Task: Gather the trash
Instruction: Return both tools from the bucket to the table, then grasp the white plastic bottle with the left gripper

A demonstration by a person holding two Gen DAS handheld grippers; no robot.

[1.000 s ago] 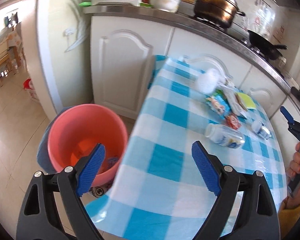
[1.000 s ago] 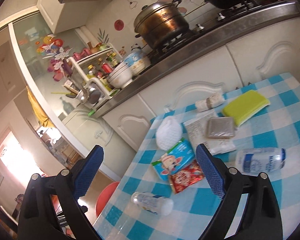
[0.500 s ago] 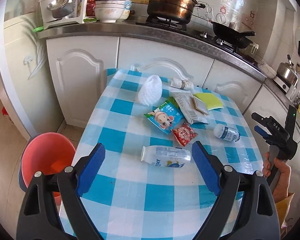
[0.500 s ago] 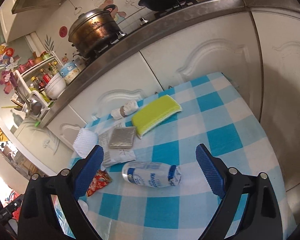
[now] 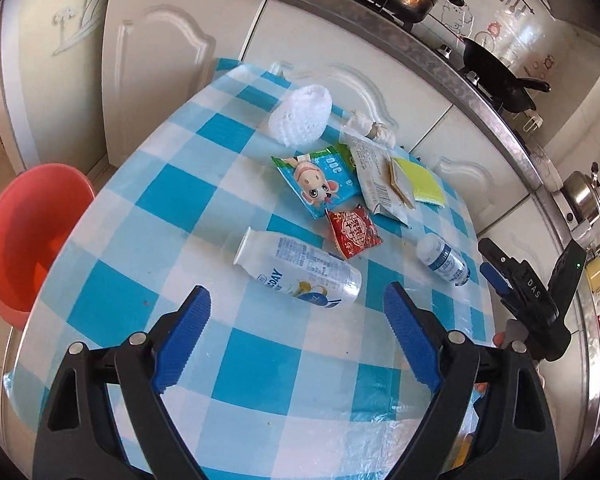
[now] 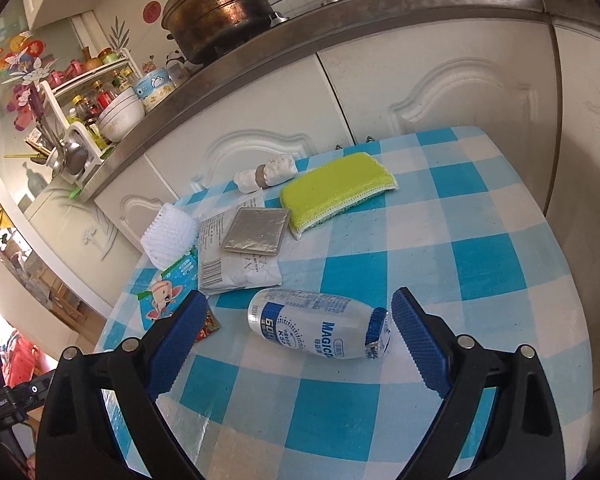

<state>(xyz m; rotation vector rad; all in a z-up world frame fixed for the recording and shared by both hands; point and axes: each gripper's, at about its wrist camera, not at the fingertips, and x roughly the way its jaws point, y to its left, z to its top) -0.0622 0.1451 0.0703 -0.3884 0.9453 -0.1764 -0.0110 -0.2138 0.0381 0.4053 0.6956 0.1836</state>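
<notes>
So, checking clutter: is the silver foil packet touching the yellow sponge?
Apart: the right wrist view shows tablecloth between the silver foil packet and the yellow sponge.

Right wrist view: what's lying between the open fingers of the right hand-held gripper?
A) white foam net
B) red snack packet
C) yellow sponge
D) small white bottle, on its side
D. The small bottle lies on its side on the checked cloth, between the blue pads of the right hand-held gripper, which do not touch it; the sponge sits farther back near the cabinets.
</notes>
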